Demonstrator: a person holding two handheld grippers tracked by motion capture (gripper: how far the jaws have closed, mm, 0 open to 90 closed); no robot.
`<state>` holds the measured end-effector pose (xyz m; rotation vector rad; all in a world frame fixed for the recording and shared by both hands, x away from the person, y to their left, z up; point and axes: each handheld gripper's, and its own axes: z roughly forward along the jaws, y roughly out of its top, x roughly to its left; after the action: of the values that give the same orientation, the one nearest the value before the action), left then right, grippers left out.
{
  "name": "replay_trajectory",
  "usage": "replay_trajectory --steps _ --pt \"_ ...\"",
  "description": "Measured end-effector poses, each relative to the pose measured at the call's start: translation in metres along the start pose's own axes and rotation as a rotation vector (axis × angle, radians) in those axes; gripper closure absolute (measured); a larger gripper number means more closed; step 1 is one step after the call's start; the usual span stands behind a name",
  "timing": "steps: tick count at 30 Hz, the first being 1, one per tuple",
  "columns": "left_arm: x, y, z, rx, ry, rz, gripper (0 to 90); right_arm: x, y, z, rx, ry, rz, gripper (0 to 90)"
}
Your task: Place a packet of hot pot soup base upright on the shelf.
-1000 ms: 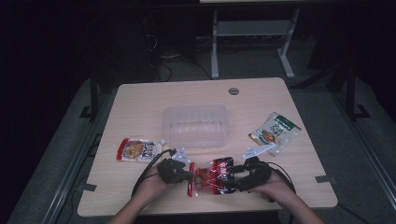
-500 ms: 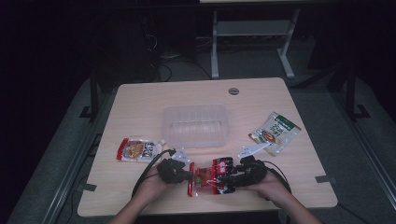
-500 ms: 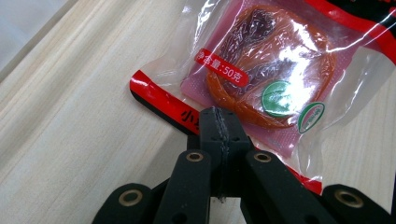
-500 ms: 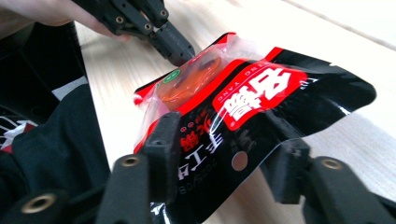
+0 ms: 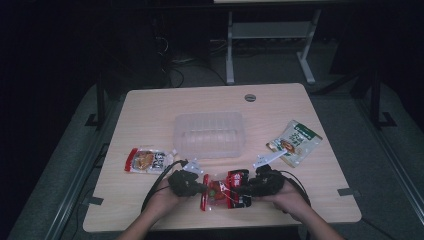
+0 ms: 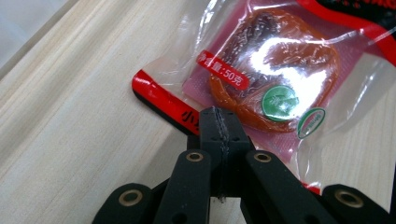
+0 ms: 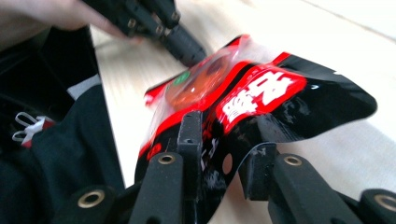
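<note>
While we hold the red snack pouch (image 5: 223, 189) low over the near edge of the table (image 5: 150, 110), it hangs between our two tools. Our left gripper (image 6: 219, 122) has its jaws pressed fully together on the pouch's sealed red edge, the clear window with the orange-brown snack lying just beyond the fingertips. Our right gripper (image 7: 218, 140) has just been closing its jaws, with the black-and-red end of the pouch between them; one finger (image 7: 189, 135) seems to lie against the film, while the other still stands off behind a curled fold, so we judge this grip not yet made.

We judge the pouch light and limp: thin glossy film that buckles and curls ahead of the right fingers, and is probably slippery. The flat seals at either end look like the best holds, since the bulging middle would slide or squash the contents. If the aim is to tear it, both grips should sit close on the seal.

Beyond the fingers sit a clear plastic container (image 5: 210, 134), an orange snack packet (image 5: 146, 160) to our left and a green snack packet (image 5: 295, 141) to our right.
</note>
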<state>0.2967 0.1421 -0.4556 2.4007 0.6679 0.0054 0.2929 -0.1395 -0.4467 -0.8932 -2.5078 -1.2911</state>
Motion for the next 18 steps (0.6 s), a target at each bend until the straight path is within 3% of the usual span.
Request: replay_trajectory --steps 3,8,11,14,18 --pt "0.001 0.000 -0.001 0.008 0.000 0.009 89.8 -0.002 0.008 0.003 -0.018 -0.007 -0.019 79.5" --pt "0.001 0.000 0.000 0.001 -0.006 0.003 89.8 -0.005 0.014 0.007 -0.015 -0.035 -0.031 80.5" --pt "0.000 0.000 0.001 -0.010 -0.006 -0.012 89.8 -0.004 0.014 0.008 -0.001 -0.055 -0.079 81.0" --pt "0.001 0.000 0.000 -0.004 -0.005 -0.005 89.8 -0.004 0.017 0.011 0.012 -0.040 -0.103 86.7" --pt "0.002 0.000 0.000 0.005 -0.010 0.002 89.8 -0.008 0.017 0.011 0.015 -0.014 -0.086 87.5"
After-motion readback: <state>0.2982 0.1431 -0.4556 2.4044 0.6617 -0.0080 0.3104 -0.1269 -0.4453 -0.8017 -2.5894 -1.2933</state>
